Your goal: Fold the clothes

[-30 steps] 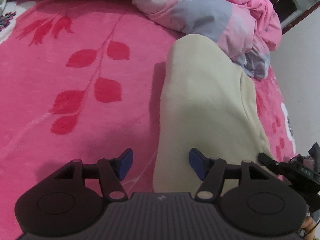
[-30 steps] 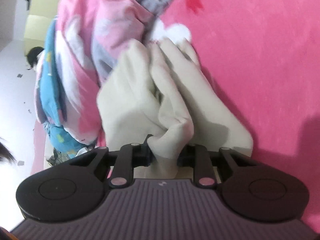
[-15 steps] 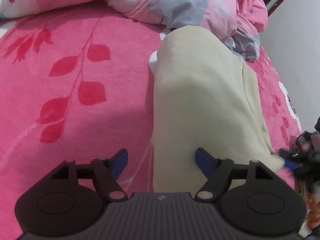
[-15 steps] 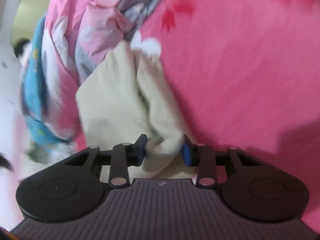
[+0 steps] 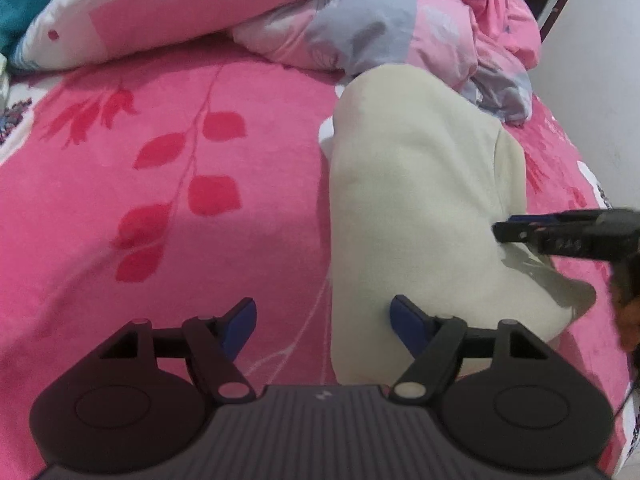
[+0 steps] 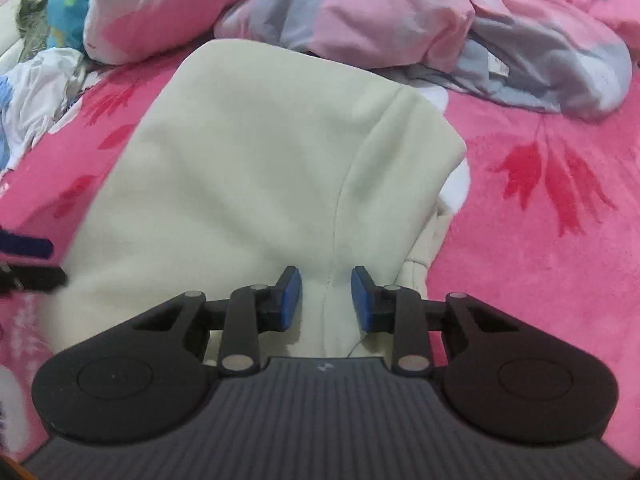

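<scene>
The cream garment (image 6: pixel 256 168) is now laid flat along the pink blanket (image 5: pixel 120 240), its far end just short of the rumpled quilt (image 6: pixel 400 12). A second ago a bunched fold of it was pinched in the right gripper (image 6: pixel 326 298); that fold has been released, and the jaws, just closing again, are seen slightly apart over the garment's near end with nothing pressed between them. The left gripper (image 5: pixel 322 322) is held spread wide at the garment's near left edge, gripping nothing. One fold is judged finished, the next not yet begun.
</scene>
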`<act>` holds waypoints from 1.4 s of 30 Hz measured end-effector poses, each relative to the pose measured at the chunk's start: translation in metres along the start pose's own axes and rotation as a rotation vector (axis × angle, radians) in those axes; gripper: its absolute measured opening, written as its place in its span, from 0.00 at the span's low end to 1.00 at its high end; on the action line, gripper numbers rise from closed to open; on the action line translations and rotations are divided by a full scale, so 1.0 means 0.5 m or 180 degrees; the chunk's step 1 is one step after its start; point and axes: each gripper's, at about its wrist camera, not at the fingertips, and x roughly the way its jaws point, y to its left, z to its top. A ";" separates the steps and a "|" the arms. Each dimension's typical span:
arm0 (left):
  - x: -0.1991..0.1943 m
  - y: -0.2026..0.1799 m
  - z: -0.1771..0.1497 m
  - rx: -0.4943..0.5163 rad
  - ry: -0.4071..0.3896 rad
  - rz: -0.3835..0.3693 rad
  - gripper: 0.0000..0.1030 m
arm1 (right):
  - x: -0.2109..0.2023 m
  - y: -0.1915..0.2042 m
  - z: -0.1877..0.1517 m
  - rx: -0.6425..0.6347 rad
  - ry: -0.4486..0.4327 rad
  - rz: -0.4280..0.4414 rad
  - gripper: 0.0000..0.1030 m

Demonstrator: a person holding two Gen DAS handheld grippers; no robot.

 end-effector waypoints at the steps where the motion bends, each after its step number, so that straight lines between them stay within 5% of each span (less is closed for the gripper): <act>1: -0.007 0.001 0.002 0.0009 -0.0043 -0.0001 0.66 | -0.017 0.010 0.012 -0.0017 0.0018 -0.0074 0.25; 6: 0.002 0.023 -0.006 -0.0095 -0.0047 -0.0176 0.65 | -0.090 0.095 0.097 -0.0163 -0.0363 0.0270 0.26; 9: 0.026 0.044 -0.020 -0.0249 -0.0002 -0.0273 0.71 | -0.013 0.152 0.156 -0.0314 -0.0411 0.0543 0.24; 13: 0.046 0.069 -0.024 -0.0384 0.0054 -0.0342 0.73 | 0.131 0.118 0.156 -0.0137 -0.0192 0.0481 0.23; 19: 0.042 0.071 -0.037 -0.0270 0.0072 -0.0376 0.73 | 0.010 0.155 0.204 -0.0044 -0.0195 0.0421 0.24; 26: 0.041 0.056 -0.042 -0.0050 -0.0027 -0.0308 0.73 | 0.171 0.152 0.227 0.0083 -0.0082 0.0281 0.24; 29: 0.039 0.052 -0.050 -0.0044 -0.0002 -0.0320 0.73 | 0.125 0.180 0.243 0.0059 -0.0013 0.0053 0.24; 33: 0.036 0.054 -0.050 -0.0032 -0.0015 -0.0322 0.73 | 0.078 0.205 0.285 0.0105 -0.0281 0.0231 0.22; 36: 0.032 0.050 -0.047 0.0053 -0.0096 -0.0273 0.73 | 0.181 0.199 0.268 0.0006 -0.0018 0.0018 0.22; 39: 0.037 0.054 -0.034 0.0085 -0.0014 -0.0345 0.73 | 0.196 0.154 0.269 0.0503 -0.0033 0.0148 0.25; 42: 0.032 0.052 -0.036 0.0169 -0.0011 -0.0345 0.73 | 0.103 0.156 0.277 0.0442 -0.0148 -0.0022 0.24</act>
